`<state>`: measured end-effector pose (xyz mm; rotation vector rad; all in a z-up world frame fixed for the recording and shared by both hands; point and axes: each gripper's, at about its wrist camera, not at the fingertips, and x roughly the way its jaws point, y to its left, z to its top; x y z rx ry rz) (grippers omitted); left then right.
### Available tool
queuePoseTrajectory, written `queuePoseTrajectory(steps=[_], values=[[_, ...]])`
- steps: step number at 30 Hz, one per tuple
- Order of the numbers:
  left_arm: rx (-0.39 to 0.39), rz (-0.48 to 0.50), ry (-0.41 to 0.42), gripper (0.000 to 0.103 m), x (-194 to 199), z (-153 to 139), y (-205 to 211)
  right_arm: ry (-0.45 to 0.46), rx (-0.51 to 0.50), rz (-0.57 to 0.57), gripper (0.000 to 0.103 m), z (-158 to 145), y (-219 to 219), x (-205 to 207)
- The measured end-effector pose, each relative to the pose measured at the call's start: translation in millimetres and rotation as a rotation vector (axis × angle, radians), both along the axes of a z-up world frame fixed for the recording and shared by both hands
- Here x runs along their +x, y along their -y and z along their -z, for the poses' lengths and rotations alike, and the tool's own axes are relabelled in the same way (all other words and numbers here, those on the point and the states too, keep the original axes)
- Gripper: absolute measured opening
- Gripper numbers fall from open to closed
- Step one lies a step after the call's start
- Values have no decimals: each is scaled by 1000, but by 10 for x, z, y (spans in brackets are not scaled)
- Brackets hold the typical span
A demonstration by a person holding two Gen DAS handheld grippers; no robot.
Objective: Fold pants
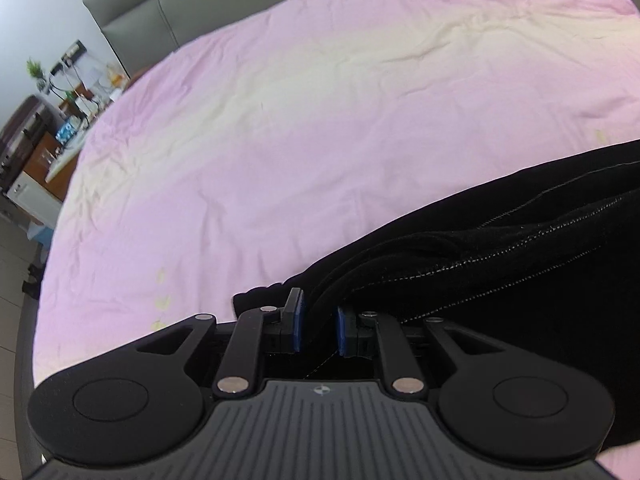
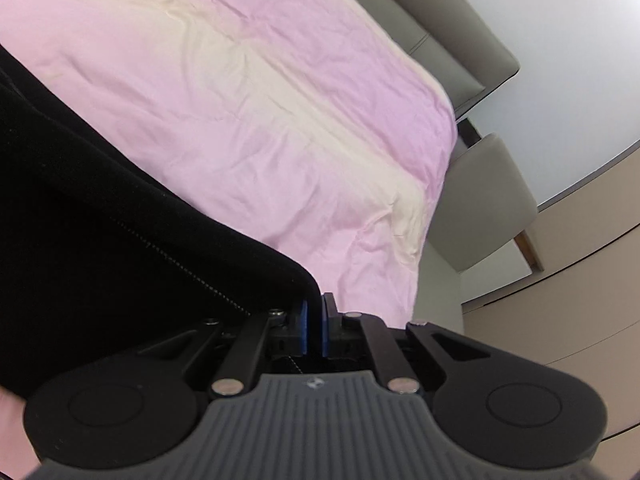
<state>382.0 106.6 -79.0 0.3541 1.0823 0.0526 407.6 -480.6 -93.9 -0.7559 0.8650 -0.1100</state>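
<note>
Across the whole scene spreads a bed (image 1: 280, 140) under a wrinkled pink and cream sheet, with a grey headboard (image 1: 136, 12) at its far end. Over its near side the black pants (image 1: 500, 240) hang stretched between both tools. Left tool (image 1: 319, 326) is clamped on a bunched fold of the fabric; right tool (image 2: 314, 330) is pinched tight on a corner edge.
</note>
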Motion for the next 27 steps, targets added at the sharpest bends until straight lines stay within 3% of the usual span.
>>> queuePoseTrajectory(steps=[8,11,16,19,22,24,25,27], values=[[-62,-39,-55,19,344,494,-90,-128,-4,47,0,662,0,597],[-103,-60,-62,18,385,491,-144,-159,13,63,0,838,21,692],[-217,-80,-1,16,426,192,-316,-153,19,81,0,895,22,741],[-162,-69,-34,17,438,350,-223,-137,49,124,0,889,32,787],[-140,-89,-28,26,442,415,-174,-134,37,146,5,901,2,772],[-175,-108,-33,36,435,305,-251,-109,31,148,28,811,2,714],[-189,-112,-34,41,408,221,-296,-96,37,149,45,744,21,682],[-198,-122,29,69,316,13,-416,-90,85,152,50,597,66,595]])
